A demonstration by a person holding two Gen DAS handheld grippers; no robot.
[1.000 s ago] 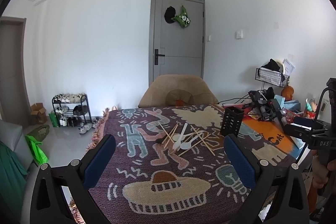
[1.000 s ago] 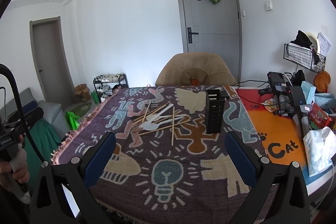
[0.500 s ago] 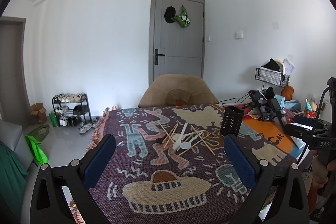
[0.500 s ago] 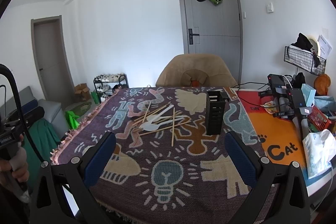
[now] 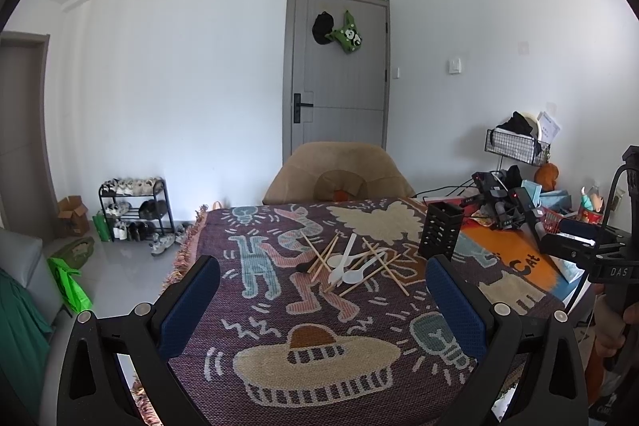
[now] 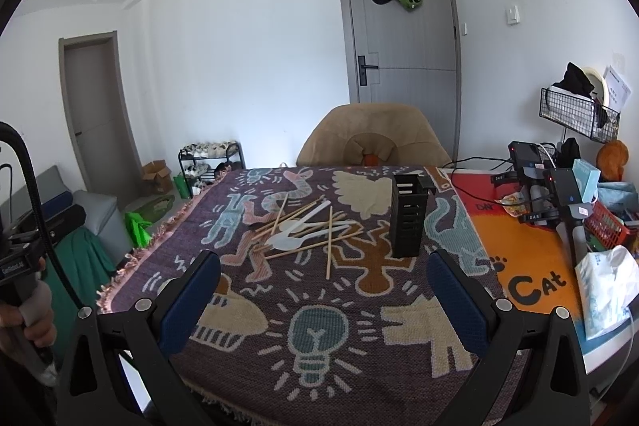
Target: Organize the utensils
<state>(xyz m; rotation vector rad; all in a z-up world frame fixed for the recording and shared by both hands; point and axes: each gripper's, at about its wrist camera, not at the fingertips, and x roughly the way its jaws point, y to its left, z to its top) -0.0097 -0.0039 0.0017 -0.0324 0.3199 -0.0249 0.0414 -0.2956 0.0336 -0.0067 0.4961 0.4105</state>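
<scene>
Wooden chopsticks (image 6: 297,226) and white spoons (image 6: 293,239) lie jumbled just left of the upright black holder (image 6: 408,216). Left gripper (image 5: 322,274) and right gripper (image 6: 323,264) both hang spread wide, holding nothing.

Room in a home, grey door (image 5: 337,66) hung with hats, shoe rack (image 5: 133,208), padded chair (image 6: 373,138), table under a patterned blanket (image 6: 319,306)

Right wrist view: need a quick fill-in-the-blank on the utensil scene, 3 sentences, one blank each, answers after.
1. The white spoons lie tangled with wooden ____ on the patterned cloth.
2. The black slotted holder stands ____, to the right of that pile.
3. The right gripper and the left gripper both have their jaws ____, holding nothing.

Missing words: chopsticks; upright; open
</scene>
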